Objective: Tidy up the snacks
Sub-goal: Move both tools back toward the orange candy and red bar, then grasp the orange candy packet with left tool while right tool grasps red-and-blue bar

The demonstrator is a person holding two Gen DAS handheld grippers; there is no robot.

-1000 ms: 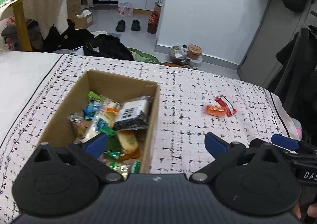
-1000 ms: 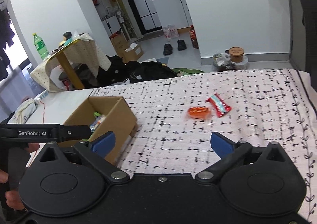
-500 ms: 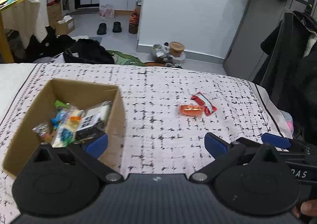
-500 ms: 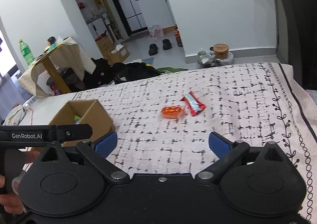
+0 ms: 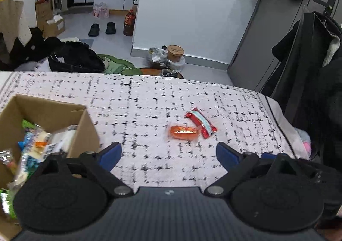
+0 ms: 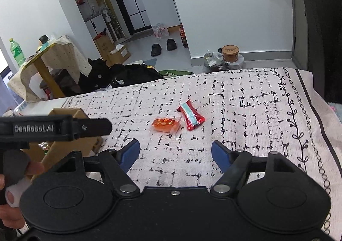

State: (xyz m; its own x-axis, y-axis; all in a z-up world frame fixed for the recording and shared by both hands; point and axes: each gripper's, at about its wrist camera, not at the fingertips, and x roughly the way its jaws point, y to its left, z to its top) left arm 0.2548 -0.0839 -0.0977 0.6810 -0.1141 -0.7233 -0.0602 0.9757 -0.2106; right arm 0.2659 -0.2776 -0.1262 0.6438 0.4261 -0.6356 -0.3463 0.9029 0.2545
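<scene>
An orange snack packet (image 5: 183, 131) and a red wrapped bar (image 5: 201, 122) lie side by side on the patterned cloth; both also show in the right wrist view, the orange packet (image 6: 165, 124) left of the red bar (image 6: 190, 115). A cardboard box (image 5: 62, 114) holding several snacks stands at the left; it also shows in the right wrist view (image 6: 70, 113). My left gripper (image 5: 168, 156) is open and empty, just short of the two snacks. My right gripper (image 6: 175, 154) is open and empty, also short of them.
The checked cloth (image 5: 149, 95) covers the surface, with its far edge near the floor clutter (image 5: 166, 57). The left gripper's body (image 6: 55, 126) crosses the left of the right wrist view. A dark coat (image 5: 310, 70) hangs at the right.
Both grippers have swung right, away from the box and toward the two snacks. The box has slid to the left edge of both views. The right gripper's jaws have narrowed slightly.
</scene>
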